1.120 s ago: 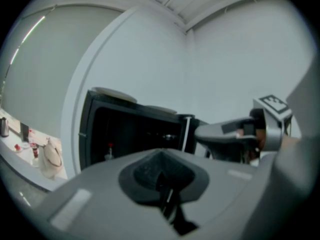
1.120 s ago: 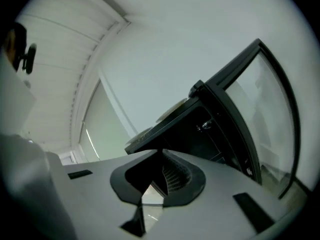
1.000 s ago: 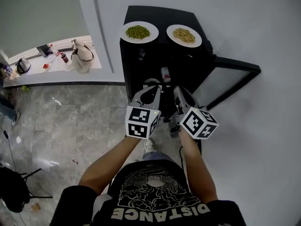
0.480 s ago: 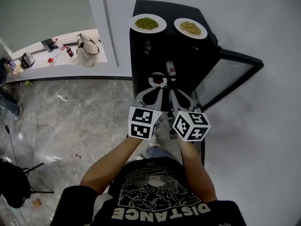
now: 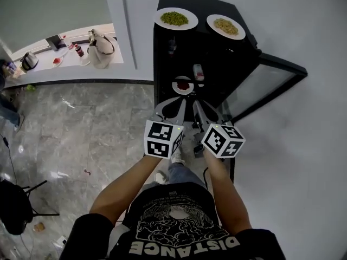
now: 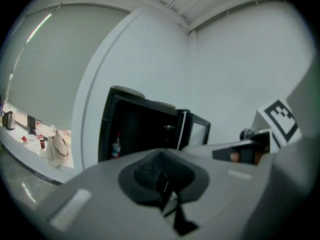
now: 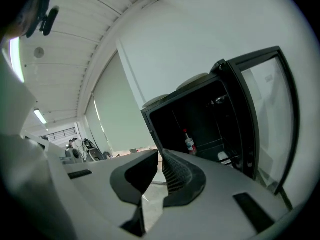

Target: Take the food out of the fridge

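Head view. The fridge (image 5: 160, 64) stands black against the white wall, with its glass door (image 5: 267, 85) swung open to its right. On its top are two plates: peas (image 5: 175, 18) towards its left side, noodles (image 5: 226, 26) towards its right. Inside I see a bottle (image 5: 171, 45) on an upper shelf at the fridge's left. A small white container (image 5: 198, 72) stands lower and more central. A plate of red food (image 5: 183, 85) sits at the front edge of a lower shelf. I hold the left gripper (image 5: 174, 104) and the right gripper (image 5: 199, 108) side by side just in front of the open fridge. Both point into it and are short of the red-food plate. Neither touches anything. A bench (image 5: 70, 69) with a bag on it lies well to the fridge's left.

Left gripper view. The jaws are pressed together, with nothing between them. The fridge interior is ahead. The bottle is visible at its left and the door edge at its right. The right gripper's marker cube shows at the frame's right.

Right gripper view. The jaws meet at the tips, with only a thin slit behind the tips. I see floor through that slit and nothing held. The open fridge is ahead and to the right, with the bottle on its shelf.
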`<act>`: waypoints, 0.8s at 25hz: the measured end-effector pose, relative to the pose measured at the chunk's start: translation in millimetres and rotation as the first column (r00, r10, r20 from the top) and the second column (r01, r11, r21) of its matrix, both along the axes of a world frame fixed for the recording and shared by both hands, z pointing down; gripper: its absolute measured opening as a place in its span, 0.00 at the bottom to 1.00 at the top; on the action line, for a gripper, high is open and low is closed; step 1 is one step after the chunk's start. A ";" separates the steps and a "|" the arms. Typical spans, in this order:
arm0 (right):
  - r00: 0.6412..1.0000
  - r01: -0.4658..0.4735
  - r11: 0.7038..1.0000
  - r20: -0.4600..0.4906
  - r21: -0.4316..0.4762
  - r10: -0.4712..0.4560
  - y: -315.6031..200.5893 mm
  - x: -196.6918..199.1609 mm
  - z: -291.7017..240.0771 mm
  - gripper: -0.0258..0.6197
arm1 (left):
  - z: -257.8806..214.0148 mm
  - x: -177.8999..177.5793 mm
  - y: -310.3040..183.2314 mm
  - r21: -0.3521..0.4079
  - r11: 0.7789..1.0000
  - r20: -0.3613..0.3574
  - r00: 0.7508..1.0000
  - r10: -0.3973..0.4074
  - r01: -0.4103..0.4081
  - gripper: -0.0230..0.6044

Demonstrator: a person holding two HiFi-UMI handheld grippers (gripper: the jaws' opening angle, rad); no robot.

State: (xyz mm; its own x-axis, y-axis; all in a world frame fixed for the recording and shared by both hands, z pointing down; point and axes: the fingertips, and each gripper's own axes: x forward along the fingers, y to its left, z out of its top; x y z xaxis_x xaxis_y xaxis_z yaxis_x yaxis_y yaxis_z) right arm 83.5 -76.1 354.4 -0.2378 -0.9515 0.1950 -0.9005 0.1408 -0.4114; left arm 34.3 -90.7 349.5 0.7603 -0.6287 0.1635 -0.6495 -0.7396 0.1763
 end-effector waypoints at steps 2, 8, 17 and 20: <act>0.999 0.010 1.000 0.034 -0.012 -0.010 -6.9 1.8 8.2 0.07 | 8.9 -1.8 -5.6 -0.013 1.000 -0.005 1.000 -0.007 0.007 0.04; 0.989 0.035 0.997 0.148 -0.071 -0.024 -24.4 13.1 48.1 0.07 | 40.2 -8.9 -22.6 -0.073 0.996 -0.041 0.998 -0.052 0.049 0.04; 0.939 0.072 0.983 0.344 -0.169 -0.010 -44.7 27.3 153.7 0.07 | 109.0 -28.4 -40.3 -0.114 0.982 -0.082 0.984 -0.158 0.148 0.04; 0.899 0.054 0.983 0.438 -0.176 0.028 -54.5 27.1 186.3 0.07 | 131.1 -36.8 -42.5 -0.123 0.980 -0.091 0.981 -0.170 0.158 0.04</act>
